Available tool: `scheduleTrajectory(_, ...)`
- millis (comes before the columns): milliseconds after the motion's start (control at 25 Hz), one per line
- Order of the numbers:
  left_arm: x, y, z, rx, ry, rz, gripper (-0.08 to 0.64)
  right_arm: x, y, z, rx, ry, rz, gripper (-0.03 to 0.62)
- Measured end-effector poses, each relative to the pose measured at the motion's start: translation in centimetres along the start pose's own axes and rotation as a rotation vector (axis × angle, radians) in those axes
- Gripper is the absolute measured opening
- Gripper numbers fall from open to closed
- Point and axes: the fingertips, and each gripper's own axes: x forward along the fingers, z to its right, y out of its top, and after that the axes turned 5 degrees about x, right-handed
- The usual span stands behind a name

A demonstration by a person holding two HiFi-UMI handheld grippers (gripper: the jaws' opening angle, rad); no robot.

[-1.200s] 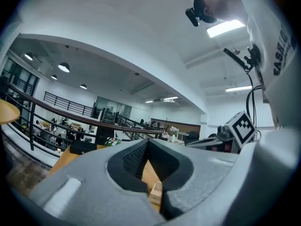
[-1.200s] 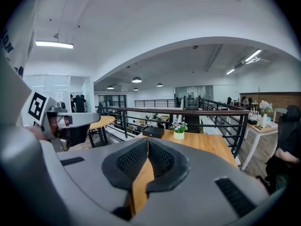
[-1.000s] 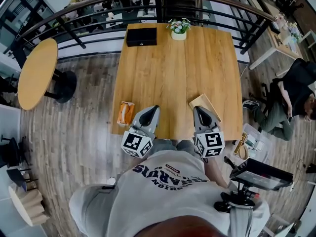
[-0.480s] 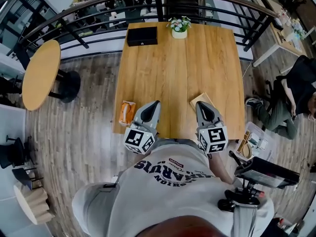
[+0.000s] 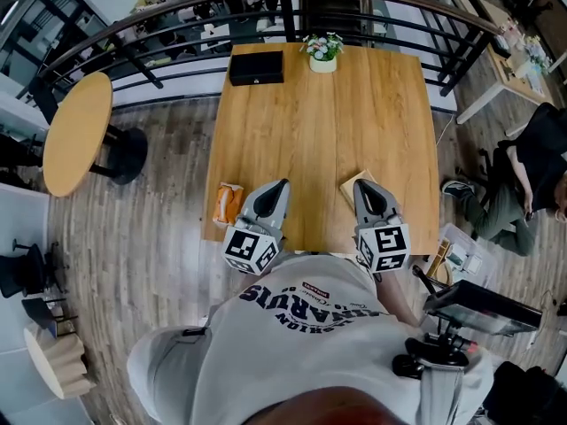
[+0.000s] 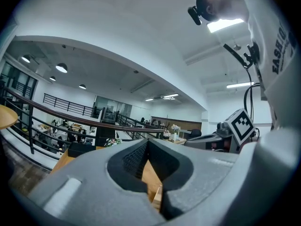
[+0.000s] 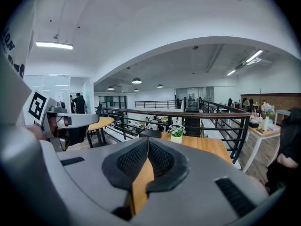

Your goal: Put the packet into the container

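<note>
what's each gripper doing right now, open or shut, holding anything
left gripper: shut, holding nothing
right gripper: shut, holding nothing

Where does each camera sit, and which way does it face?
Head view: on the person's head, looking steeply down at the table; shirt, left claw and right claw show.
Left gripper view: rides the left claw, facing across the table toward the railing; its shut jaws show.
Right gripper view: rides the right claw, facing likewise; shut jaws show.
Shared: both gripper views catch the flower pot.
</note>
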Motion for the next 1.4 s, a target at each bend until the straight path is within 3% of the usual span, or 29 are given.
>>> scheduleTrajectory(320, 0.0, -1.6, -2.2, 0.011, 0.070, -0.101, 0.009, 1.0, 0.6, 0.0, 0.000, 0.015, 0.004, 0.011)
scheduleTrajectory(360, 0.1, -2.0, -2.5, 0.015, 0.079, -0.122, 0.051, 1.1, 0.6, 0.0, 0.000, 0.015, 0.005, 0.011)
scheduleTrajectory(480, 0.4, -2.6, -4.0, 0.065, 0.158, -0.165, 0.453, 1.1, 0.7, 0.2, 0.000, 0.016, 0.005, 0.011)
scheduleTrajectory(520, 0.4, -2.7, -4.5, 0.095, 0.191, -0.176, 0.547, 1.1, 0.8, 0.3, 0.000, 0.015, 0.005, 0.011)
scheduleTrajectory(560, 0.4, -2.9, -4.9, 0.116, 0.210, -0.192, 0.575, 1.1, 0.8, 0.4, 0.000, 0.015, 0.005, 0.011)
scheduleTrajectory(720, 0.3, -4.2, -6.0, 0.101, 0.223, -0.241, 0.575, 1.4, 1.0, 0.7, 0.001, 0.012, 0.007, 0.011)
scheduleTrajectory(840, -0.6, -7.0, -8.1, 0.085, 0.242, -0.335, 0.575, 1.4, 0.9, 0.8, 0.005, 0.006, 0.010, 0.011)
scheduleTrajectory(920, -2.0, -10.4, -10.5, 0.082, 0.275, -0.461, 0.575, 1.3, 0.9, 0.9, 0.007, -0.001, 0.011, 0.011)
scheduleTrajectory(1040, -5.2, -17.1, -14.8, 0.077, 0.330, -0.728, 0.575, 1.1, 0.7, 1.2, 0.015, -0.013, 0.011, 0.011)
scheduleTrajectory(1160, -8.5, -23.1, -18.6, -0.013, 0.380, -0.947, 0.575, 0.9, 0.4, 1.7, 0.024, -0.029, 0.007, 0.011)
scheduleTrajectory(1280, -10.8, -28.2, -21.7, -0.077, 0.429, -1.067, 0.575, 0.8, -0.1, 2.0, 0.035, -0.037, -0.003, 0.011)
scheduleTrajectory(1400, -12.0, -32.5, -23.0, -0.149, 0.414, -1.158, 0.575, 0.6, -0.4, 2.2, 0.040, -0.046, -0.012, 0.011)
